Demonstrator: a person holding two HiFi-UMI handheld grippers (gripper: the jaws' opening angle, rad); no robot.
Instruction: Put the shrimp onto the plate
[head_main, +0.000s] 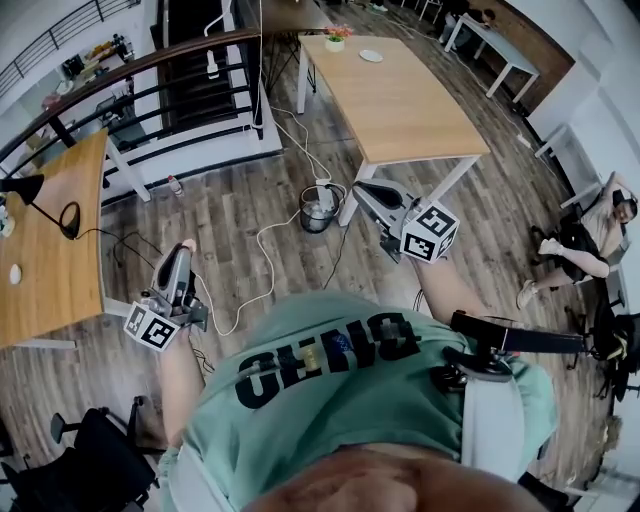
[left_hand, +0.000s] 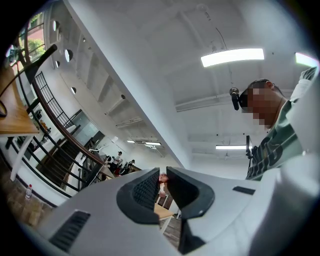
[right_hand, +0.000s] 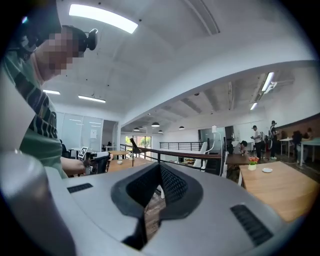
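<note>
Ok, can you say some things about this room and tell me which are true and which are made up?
1. A white plate sits on the long wooden table. True.
2. The left gripper and right gripper rest on that table. False: both are held up over the floor.
3. The left gripper holds a shrimp. False: nothing is between its fingers.
4. A flower pot stands near the plate. True.
5. The floor is carpet. False: it is wooden planks.
</note>
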